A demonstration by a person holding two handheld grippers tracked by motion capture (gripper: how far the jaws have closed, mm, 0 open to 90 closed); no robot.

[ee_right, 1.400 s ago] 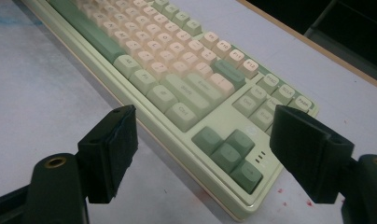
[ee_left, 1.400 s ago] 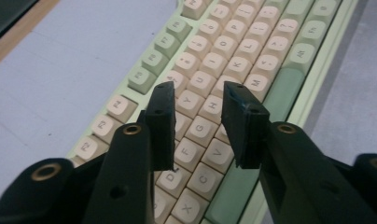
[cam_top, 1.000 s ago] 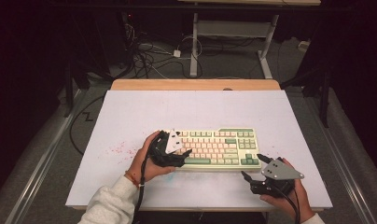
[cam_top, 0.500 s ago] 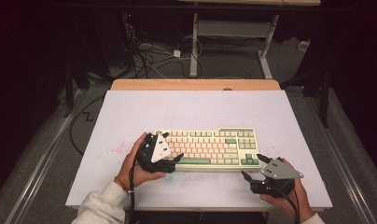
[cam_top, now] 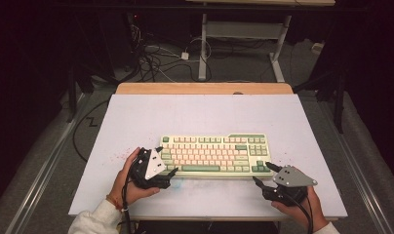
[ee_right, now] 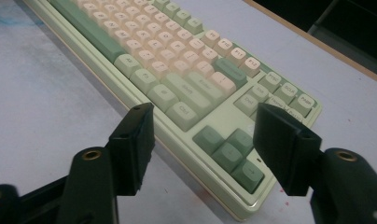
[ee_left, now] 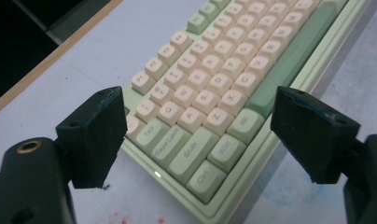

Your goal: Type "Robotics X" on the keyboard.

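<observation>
A: Where is the keyboard (cam_top: 213,153) placed?

B: It is laid flat on the white worktop (cam_top: 136,122), near the front edge, roughly centred, long side across. The left claw (cam_top: 167,163) is held at its left end, the right claw (cam_top: 263,174) at its near right corner.

A: State of the claws?

B: Left claw: jaws spread wide, nothing pressed; in the left gripper view the Ctrl corner of the keyboard (ee_left: 210,121) is seen ahead between the two jaws, not touched. Right claw (ee_right: 203,135): jaws have just been closing, but a gap is still seen on both sides; the arrow-key corner (ee_right: 233,154) lies between them, no contact made out. Nothing is gripped by either.

A: Progress?

B: Judged early. The keyboard is flanked, not lifted, not clamped. A two-ended grasp seems to be set up; closing on the ends and any lift or shift are left to be done.

A: What is given by one view and not another?

B: From the high view, the overall layout, both hands and the cables on the floor (cam_top: 156,53) are given, but jaw gaps are hard to read. Key legends, the small lit dot on the left edge and red specks on the worktop are given by the left gripper view. The right end and a blue smudge are given by the right gripper view.
</observation>
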